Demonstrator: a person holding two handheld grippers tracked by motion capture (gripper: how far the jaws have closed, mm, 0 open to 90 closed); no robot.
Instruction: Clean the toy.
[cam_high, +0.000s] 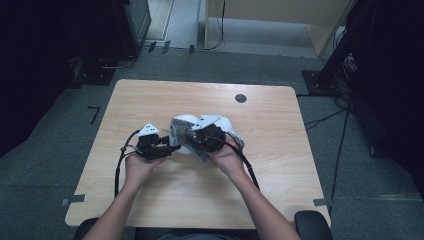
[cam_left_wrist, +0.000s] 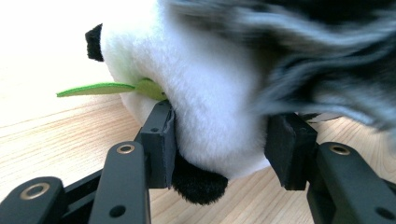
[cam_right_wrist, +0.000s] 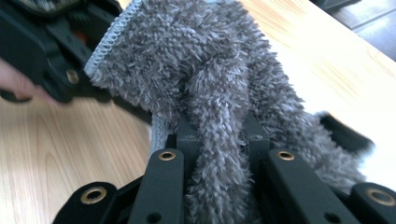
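Low in the high view, two forearms come up from the bottom edge to mid-frame. The left tongs are clamped on the plush panda, pads pressed into its white belly, pinning it to the surface so it can't slide. The right tongs are squeezed tight on a fold of the grey towel, draped over the panda at centre frame, probably to wipe or wrap it, though the bunching hides which. Farther up, a dark grommet sits near the far edge.
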